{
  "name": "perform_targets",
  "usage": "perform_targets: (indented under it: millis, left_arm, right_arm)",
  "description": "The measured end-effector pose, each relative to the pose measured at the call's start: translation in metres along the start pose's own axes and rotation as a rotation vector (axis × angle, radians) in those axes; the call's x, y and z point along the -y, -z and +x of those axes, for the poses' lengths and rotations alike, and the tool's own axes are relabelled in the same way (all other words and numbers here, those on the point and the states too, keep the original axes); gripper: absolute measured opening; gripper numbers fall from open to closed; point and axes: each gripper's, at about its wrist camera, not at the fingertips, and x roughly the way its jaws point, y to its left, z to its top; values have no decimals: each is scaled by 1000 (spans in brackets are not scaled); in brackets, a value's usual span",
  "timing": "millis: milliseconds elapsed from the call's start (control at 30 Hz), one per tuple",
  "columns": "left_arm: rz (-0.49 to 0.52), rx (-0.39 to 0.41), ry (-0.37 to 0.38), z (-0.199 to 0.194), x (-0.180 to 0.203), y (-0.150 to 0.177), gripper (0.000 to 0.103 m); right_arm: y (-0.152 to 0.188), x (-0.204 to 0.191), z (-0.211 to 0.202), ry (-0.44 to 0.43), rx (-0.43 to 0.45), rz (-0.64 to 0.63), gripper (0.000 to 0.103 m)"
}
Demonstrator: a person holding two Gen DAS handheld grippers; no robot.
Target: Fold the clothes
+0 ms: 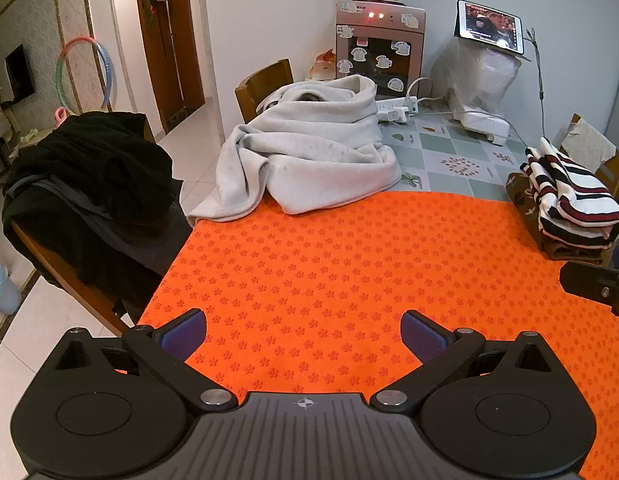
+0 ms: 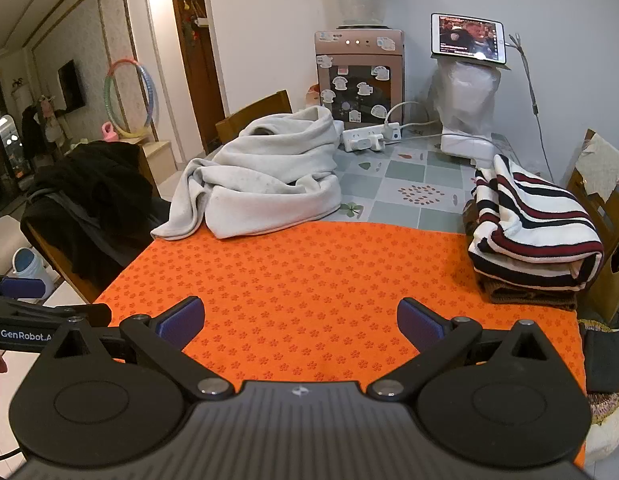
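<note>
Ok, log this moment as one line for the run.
left claw open, empty | right claw open, empty | crumpled grey fleece garment unfolded, beyond orange flower-print mat | folded striped knit top stacked right

Table (image 2: pixel 409 176) with orange mat (image 2: pixel 329 280), clothes (image 2: pixel 265 180).
</note>
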Motion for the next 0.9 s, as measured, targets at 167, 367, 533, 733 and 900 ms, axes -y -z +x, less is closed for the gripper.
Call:
perform_targets:
  millis: [167, 367, 533, 733, 900]
  left_arm:
    - [4, -7, 2, 3, 1, 0, 103]
    - [4, -19, 3, 7, 1, 0, 103]
    - [0, -31, 0, 12, -2, -1, 103]
    - [-20, -42, 5, 15, -6, 2, 103]
    - [-29, -57, -22, 18, -11, 7, 103]
  right_arm:
    - [0, 1, 1, 3, -3, 5, 103]
    - [1, 2, 4, 5, -13, 8, 103]
    - [0, 2, 8, 5, -23, 6, 103]
    - [-2, 4, 14, -8, -40, -1, 103]
    - [-7, 6, 24, -33, -55, -19, 103]
